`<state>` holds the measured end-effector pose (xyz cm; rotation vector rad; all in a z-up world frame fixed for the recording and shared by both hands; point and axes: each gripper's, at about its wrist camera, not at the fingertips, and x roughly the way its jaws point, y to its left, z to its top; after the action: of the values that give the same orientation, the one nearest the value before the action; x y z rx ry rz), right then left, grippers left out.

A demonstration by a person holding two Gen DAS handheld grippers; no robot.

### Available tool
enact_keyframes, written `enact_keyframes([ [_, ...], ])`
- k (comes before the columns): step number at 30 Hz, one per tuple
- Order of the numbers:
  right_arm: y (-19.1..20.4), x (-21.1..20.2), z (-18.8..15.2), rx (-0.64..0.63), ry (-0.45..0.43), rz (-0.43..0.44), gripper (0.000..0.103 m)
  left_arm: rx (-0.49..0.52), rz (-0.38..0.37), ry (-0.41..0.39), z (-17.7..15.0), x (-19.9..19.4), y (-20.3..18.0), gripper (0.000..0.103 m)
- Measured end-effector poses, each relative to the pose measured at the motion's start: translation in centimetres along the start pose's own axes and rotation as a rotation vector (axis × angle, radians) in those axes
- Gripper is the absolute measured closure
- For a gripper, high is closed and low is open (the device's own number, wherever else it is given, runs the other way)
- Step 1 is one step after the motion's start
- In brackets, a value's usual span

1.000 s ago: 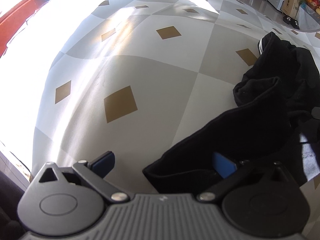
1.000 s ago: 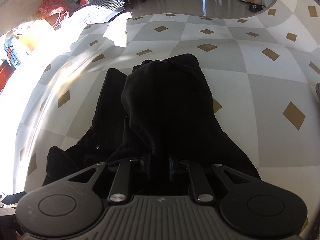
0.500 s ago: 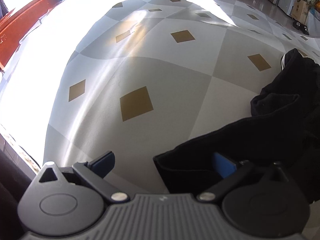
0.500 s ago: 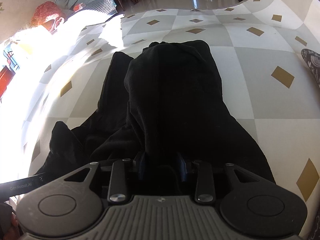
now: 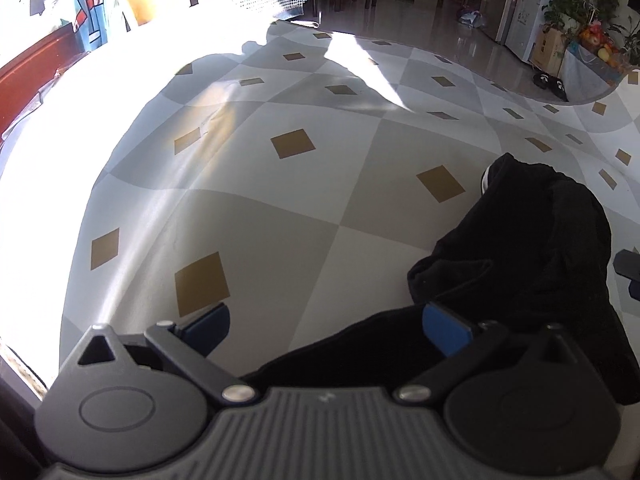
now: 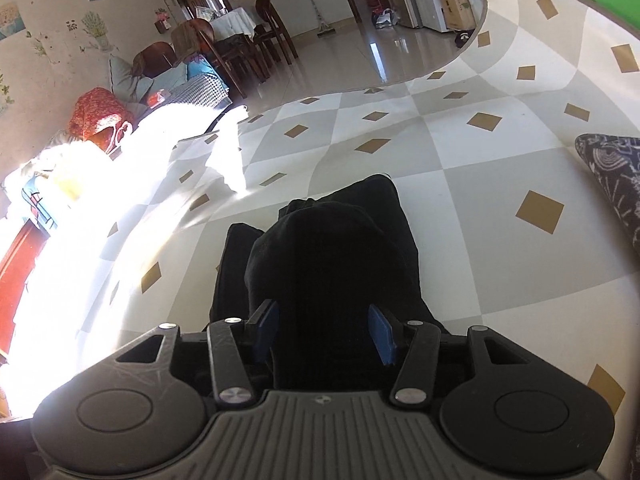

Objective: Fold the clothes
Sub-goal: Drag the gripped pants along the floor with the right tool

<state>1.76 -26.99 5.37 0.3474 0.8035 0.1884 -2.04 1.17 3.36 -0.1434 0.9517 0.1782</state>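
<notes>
Your black garment (image 6: 332, 248) lies bunched, not flat-folded, on the checked table (image 5: 260, 208), with your left gripper (image 5: 328, 322) wide and your right gripper (image 6: 324, 328) parted around a fabric ridge.

Each fisheye view looks forward and down from close above the checked tabletop (image 5: 256, 216). Both share the black garment (image 6: 332, 256) and the sunlit room beyond.

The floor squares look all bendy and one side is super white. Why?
Left wrist view: the fisheye lens bows the checked cloth, and sunlight washes its left side to white. Right wrist view: the same bending, glare at left, while the black garment is so dark that its folds hardly show.
</notes>
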Motion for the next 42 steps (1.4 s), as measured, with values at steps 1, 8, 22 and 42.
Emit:
enact_keyframes([
  [1,-0.2,0.1,0.2,0.015,-0.004,0.02,0.053,0.007,-0.002,-0.003,0.2,0.2,-0.4,0.0],
  [8,0.9,1.1,0.7,-0.021,-0.035,0.105,0.049,0.059,-0.006,-0.019,1.3,1.6,-2.8,0.0],
  [22,2.5,5.9,0.5,-0.041,-0.005,0.075,0.049,0.118,0.01,0.009,0.3,4.8,-3.4,0.0],
  [42,1.6,0.6,0.6,-0.027,-0.093,0.043,0.098,0.148,0.182,-0.007,-0.2,5.4,-2.1,0.0],
])
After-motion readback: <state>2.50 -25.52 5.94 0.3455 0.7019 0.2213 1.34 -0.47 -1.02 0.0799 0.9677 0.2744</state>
